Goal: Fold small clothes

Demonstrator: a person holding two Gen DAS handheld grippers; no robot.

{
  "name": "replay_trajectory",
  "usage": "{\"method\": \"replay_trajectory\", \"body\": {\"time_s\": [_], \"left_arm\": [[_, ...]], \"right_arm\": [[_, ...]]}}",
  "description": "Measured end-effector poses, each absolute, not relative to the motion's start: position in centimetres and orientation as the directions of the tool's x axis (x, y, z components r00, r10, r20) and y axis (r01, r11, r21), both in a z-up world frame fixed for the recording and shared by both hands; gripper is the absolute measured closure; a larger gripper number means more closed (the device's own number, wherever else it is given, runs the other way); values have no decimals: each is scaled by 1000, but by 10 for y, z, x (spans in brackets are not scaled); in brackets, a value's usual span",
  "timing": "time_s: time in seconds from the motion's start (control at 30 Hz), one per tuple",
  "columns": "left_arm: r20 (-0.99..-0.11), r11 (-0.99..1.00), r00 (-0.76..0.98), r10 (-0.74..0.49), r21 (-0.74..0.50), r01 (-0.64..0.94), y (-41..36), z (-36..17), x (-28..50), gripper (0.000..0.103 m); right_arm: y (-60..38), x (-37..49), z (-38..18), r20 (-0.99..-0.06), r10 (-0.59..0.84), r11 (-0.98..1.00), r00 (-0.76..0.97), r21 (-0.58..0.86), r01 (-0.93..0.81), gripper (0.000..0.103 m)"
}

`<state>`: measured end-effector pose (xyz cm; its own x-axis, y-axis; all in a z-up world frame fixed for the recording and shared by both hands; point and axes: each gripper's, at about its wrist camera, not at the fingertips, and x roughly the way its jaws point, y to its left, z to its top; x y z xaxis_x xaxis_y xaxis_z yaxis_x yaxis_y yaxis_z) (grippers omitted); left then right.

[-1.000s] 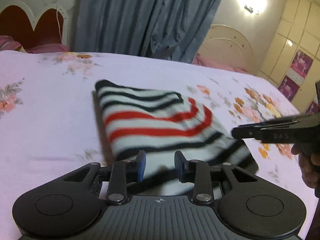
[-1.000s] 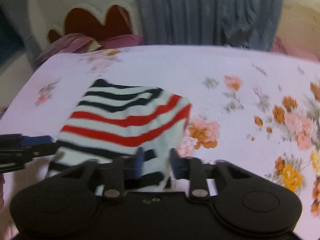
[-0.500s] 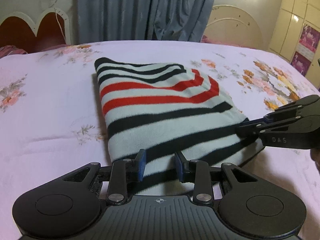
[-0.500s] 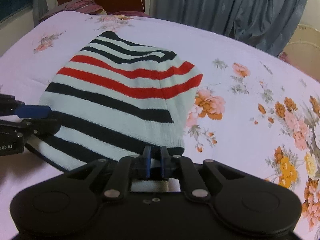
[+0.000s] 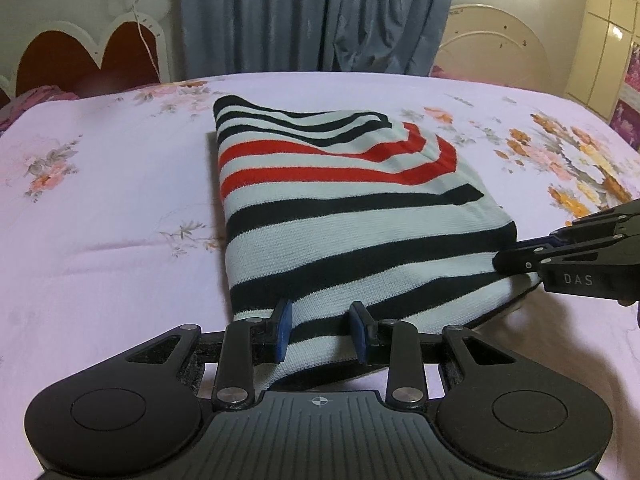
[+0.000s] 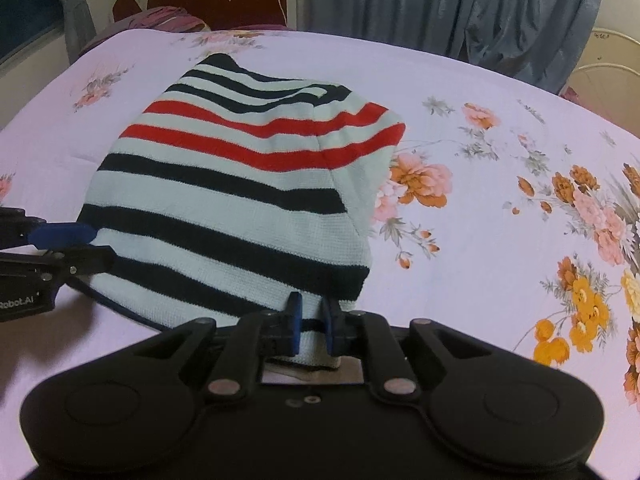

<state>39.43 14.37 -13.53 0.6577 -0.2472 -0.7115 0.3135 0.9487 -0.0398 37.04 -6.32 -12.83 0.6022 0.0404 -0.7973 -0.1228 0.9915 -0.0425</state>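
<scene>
A striped sweater [image 5: 340, 208] in white, navy and red lies folded on the floral bed sheet [image 5: 100, 220]. In the left wrist view my left gripper [image 5: 320, 332] is shut on the sweater's near edge, with fabric filling the gap between its blue pads. The right gripper [image 5: 516, 256] bites the same edge from the right. In the right wrist view the sweater [image 6: 240, 184] spreads ahead of my right gripper [image 6: 311, 328]. Its jaws are just starting to open, the hem still pinched between the pads. The left gripper [image 6: 80, 248] shows at the left edge.
The bed sheet [image 6: 500, 200] stretches wide to either side of the sweater. A red and white headboard [image 5: 80, 56], a grey curtain [image 5: 312, 12] and a second headboard [image 5: 492, 44] stand behind the bed. Crumpled pink bedding [image 6: 160, 16] lies at the far corner.
Both grippers sank with the sweater's edge, and the garment went from hanging blurred above the bed to lying flat on it. The right jaws narrowed on the hem.
</scene>
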Motion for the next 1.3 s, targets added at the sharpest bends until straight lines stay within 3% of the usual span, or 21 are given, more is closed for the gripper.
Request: {"method": "replay_trajectory", "body": {"time_s": [0.37, 0.4, 0.43, 0.47, 0.5, 0.53, 0.57, 0.77, 1.3], "left_arm": [[-653, 965, 724, -221, -40, 259, 136, -89, 322, 70], [-645, 966, 732, -219, -41, 254, 135, -85, 313, 67], [-637, 968, 740, -218, -46, 247, 135, -81, 304, 35], [-619, 972, 757, -208, -45, 230, 135, -76, 293, 11], [-581, 977, 792, -189, -32, 210, 135, -71, 280, 0], [-546, 979, 818, -180, -15, 205, 134, -66, 266, 0], [-547, 978, 818, -177, -2, 210, 132, -62, 257, 0], [-517, 984, 841, -157, -5, 180, 125, -37, 202, 0], [-427, 986, 888, -167, -51, 161, 124, 11, 72, 0]], "right_arm": [[-75, 309, -77, -734, 108, 993, 671, 53, -102, 85], [-76, 301, -75, -730, 110, 993, 674, 56, -101, 82], [-78, 291, -71, -724, 111, 993, 681, 60, -98, 79], [-80, 281, -66, -714, 114, 993, 690, 65, -97, 61], [-81, 272, -63, -704, 109, 994, 702, 66, -88, 27], [-82, 261, -58, -685, 97, 995, 722, 61, -76, 12], [-84, 250, -54, -668, 85, 996, 739, 51, -69, 4], [-97, 194, -41, -658, -8, 1000, 753, -6, 6, 1], [-108, 71, 14, -534, -4, 999, 846, 36, 28, 1]]}}
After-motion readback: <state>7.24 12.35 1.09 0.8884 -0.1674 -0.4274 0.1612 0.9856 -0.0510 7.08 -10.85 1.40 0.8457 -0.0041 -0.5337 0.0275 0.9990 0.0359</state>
